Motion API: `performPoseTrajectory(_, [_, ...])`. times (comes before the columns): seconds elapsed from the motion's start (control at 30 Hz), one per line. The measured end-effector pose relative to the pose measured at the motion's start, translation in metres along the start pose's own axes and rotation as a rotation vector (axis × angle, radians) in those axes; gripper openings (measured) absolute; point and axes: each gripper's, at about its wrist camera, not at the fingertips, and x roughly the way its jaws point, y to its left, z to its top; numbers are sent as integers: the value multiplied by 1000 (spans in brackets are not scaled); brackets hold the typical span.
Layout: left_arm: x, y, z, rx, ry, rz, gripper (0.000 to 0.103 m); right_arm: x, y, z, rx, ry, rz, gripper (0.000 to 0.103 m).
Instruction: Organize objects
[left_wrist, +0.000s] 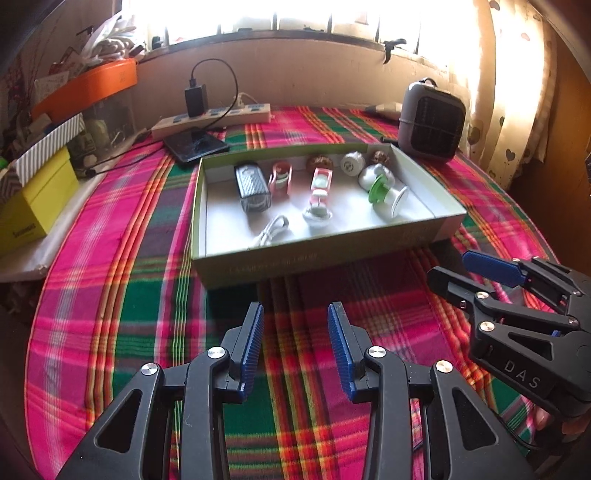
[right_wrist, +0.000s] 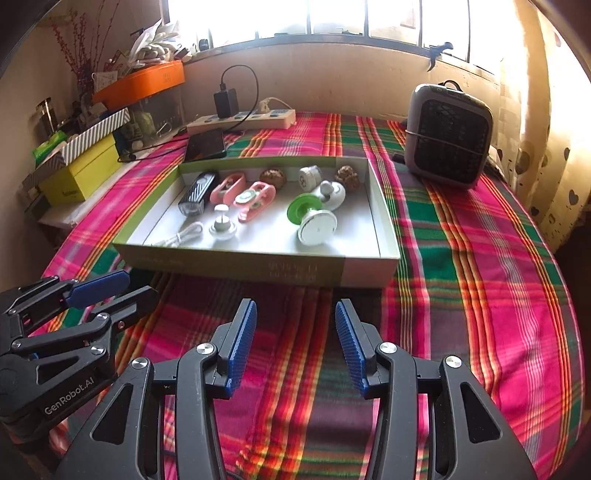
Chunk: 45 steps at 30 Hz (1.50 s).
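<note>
Tongs: left gripper (left_wrist: 295, 347) and right gripper (right_wrist: 295, 343) are held apart, nothing gripped | Objects: small items are gathered in the box (right_wrist: 258, 264), far of both | Tip: one item should be approached squarely from above.

I see a bright plaid cloth (right_wrist: 461, 258) over the table. At the back lies a white power strip (right_wrist: 242, 119) with a black charger (right_wrist: 225, 101) plugged in. A dark phone (right_wrist: 205, 144) lies just in front of it. On the right stands a small grey heater (right_wrist: 448, 134). On the left I see a yellow box (left_wrist: 35, 206) with a striped box (left_wrist: 48, 142) on top, and an orange lid (left_wrist: 88, 86) higher up. A curtain with hearts (left_wrist: 517, 92) hangs by the window.
</note>
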Motion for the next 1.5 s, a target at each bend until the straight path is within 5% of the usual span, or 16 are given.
performPoseTrajectory(0.47, [0,1,-20,-41,15,55,34,-2,-5,-25,35,36,-63,53])
performPoseTrajectory(1.5, [0,1,-21,-55,6,57,35,-1,-7,-27,65,54,-97,60])
